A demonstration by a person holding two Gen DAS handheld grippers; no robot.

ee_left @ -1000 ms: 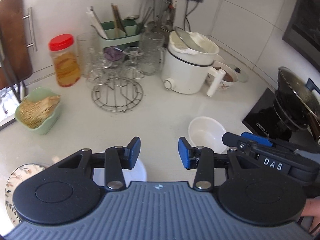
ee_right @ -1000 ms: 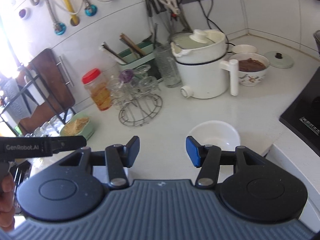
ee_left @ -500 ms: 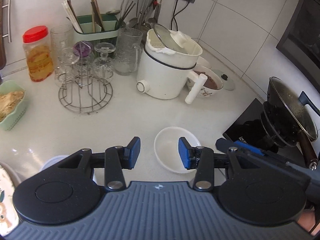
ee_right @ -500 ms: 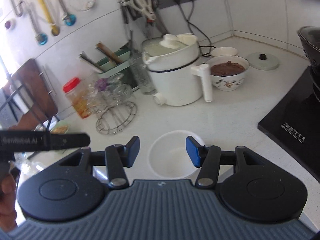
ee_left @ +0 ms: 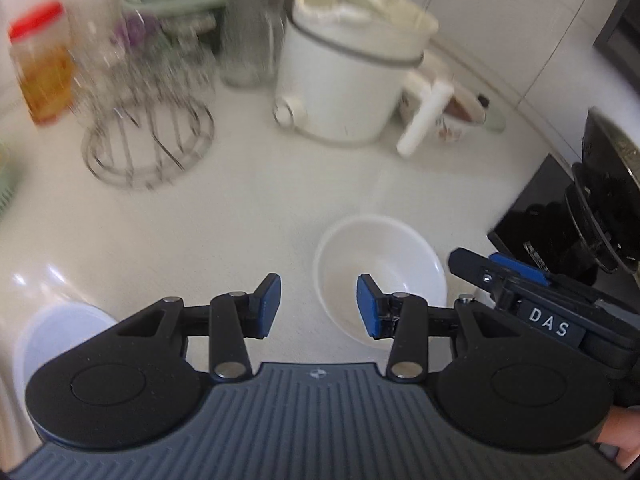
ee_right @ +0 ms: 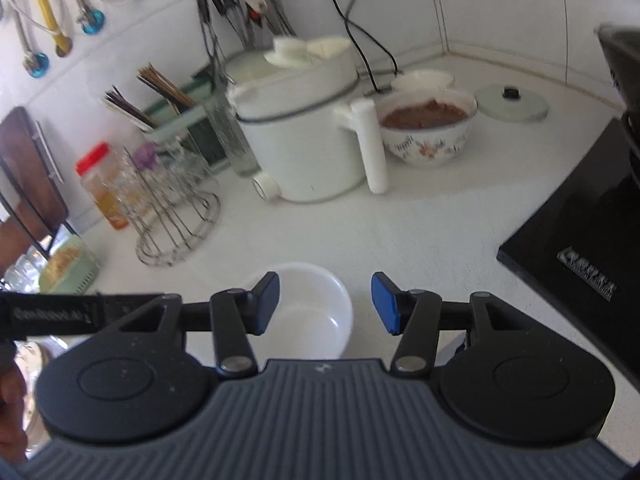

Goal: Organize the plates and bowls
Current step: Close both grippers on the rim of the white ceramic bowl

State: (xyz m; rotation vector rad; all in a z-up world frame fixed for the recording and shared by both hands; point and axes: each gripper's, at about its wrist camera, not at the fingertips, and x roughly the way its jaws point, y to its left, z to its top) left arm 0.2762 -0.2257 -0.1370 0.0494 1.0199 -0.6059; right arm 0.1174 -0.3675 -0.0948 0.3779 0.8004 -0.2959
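A plain white bowl sits empty on the white counter near its front edge. My left gripper is open and empty; its right fingertip hangs over the bowl's left side. The bowl also shows in the right wrist view, where my right gripper is open and empty with its left fingertip over the bowl's left part. A second white bowl lies at the lower left of the left wrist view. A flowered bowl of brown food stands at the back.
A white electric pot with a long handle stands behind the bowl. A wire glass rack, a red-capped jar and a green utensil holder are at the back left. A black cooktop with a wok is on the right.
Both grippers have moved forward and to the right across the counter. The white bowl has shifted right in the left wrist view and left in the right wrist view. The jaws stayed open.
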